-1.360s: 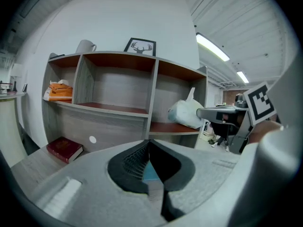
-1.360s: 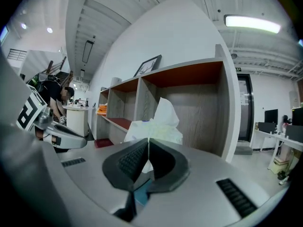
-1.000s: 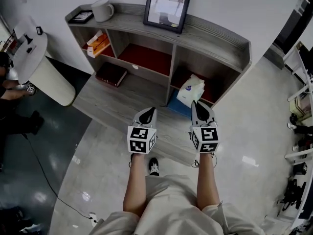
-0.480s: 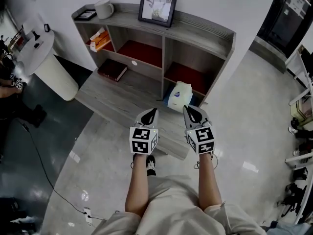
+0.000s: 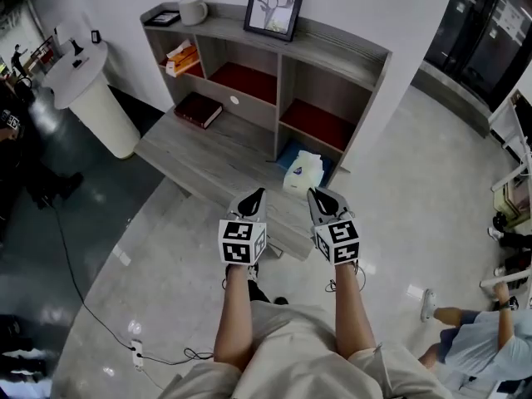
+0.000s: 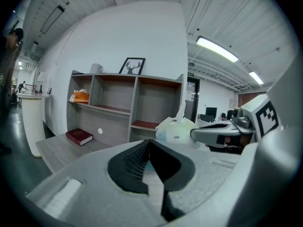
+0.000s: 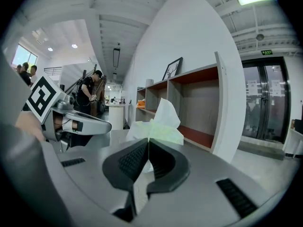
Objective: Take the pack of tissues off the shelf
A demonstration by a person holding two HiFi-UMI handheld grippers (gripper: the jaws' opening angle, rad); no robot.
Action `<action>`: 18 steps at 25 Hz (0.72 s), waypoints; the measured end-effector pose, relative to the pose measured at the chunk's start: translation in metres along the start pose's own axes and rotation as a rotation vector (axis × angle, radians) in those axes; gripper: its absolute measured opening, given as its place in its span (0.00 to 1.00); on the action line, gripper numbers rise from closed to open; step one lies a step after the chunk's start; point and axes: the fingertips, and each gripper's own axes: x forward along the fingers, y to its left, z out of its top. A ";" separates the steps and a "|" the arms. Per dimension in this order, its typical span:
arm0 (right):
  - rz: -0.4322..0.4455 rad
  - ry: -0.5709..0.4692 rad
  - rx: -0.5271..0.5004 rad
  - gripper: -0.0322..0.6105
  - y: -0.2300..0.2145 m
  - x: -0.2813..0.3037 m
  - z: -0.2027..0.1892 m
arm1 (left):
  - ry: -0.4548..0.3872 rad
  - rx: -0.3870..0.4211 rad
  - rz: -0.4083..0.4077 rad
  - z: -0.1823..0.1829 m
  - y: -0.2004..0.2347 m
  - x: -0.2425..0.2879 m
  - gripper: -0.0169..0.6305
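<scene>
The pack of tissues (image 5: 303, 173), white with a sheet sticking up, is out in front of the grey shelf unit (image 5: 337, 56), just over the low wooden platform (image 5: 199, 160). My right gripper (image 5: 317, 194) touches its near edge and is shut on it. In the right gripper view the pack (image 7: 154, 126) sits right at the closed tips of the right gripper (image 7: 148, 142). My left gripper (image 5: 257, 195) is level with it, a little to the left, shut and holding nothing. The pack (image 6: 176, 129) also shows beyond the left gripper (image 6: 149, 143).
A framed deer picture (image 5: 276, 4) and a mug (image 5: 193, 11) stand on the shelf top. An orange box (image 5: 183, 58) lies in the upper left bay, a red book (image 5: 198, 109) on the platform. A white round stand (image 5: 87, 90) is left, a person (image 5: 474, 347) lower right.
The tissue pack has come out of the lower right bay with my right gripper, toward me. Both grippers drew back from the shelf together.
</scene>
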 end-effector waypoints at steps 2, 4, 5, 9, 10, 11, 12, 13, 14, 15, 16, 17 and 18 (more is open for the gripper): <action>0.009 0.006 0.001 0.08 0.003 -0.008 -0.007 | 0.002 -0.003 0.005 -0.007 -0.008 -0.007 0.04; 0.022 0.021 -0.007 0.08 0.008 -0.014 -0.016 | 0.012 -0.003 0.008 -0.015 -0.015 -0.014 0.04; 0.030 0.033 -0.011 0.08 0.011 -0.018 -0.021 | 0.023 0.000 0.007 -0.020 -0.019 -0.017 0.04; 0.046 0.057 0.034 0.08 0.017 -0.028 -0.038 | 0.055 0.019 0.012 -0.032 -0.030 -0.029 0.04; 0.049 0.058 0.050 0.08 0.019 -0.030 -0.042 | 0.057 0.020 0.016 -0.034 -0.031 -0.031 0.04; 0.053 0.063 0.058 0.08 0.023 -0.032 -0.048 | 0.061 0.018 0.020 -0.037 -0.031 -0.033 0.04; 0.057 0.070 0.062 0.08 0.026 -0.035 -0.054 | 0.066 0.014 0.023 -0.041 -0.032 -0.035 0.04; 0.060 0.079 0.063 0.08 0.029 -0.038 -0.059 | 0.070 0.008 0.024 -0.044 -0.033 -0.037 0.04; 0.060 0.084 0.064 0.08 0.030 -0.040 -0.063 | 0.073 0.004 0.021 -0.046 -0.035 -0.038 0.04; 0.058 0.085 0.067 0.08 0.030 -0.042 -0.065 | 0.075 0.003 0.017 -0.047 -0.038 -0.038 0.04; 0.055 0.084 0.072 0.08 0.030 -0.043 -0.065 | 0.076 0.005 0.015 -0.049 -0.041 -0.038 0.04; 0.051 0.083 0.076 0.08 0.030 -0.045 -0.066 | 0.077 0.007 0.018 -0.051 -0.042 -0.039 0.04; 0.046 0.083 0.079 0.08 0.029 -0.047 -0.068 | 0.077 0.006 0.026 -0.053 -0.042 -0.040 0.04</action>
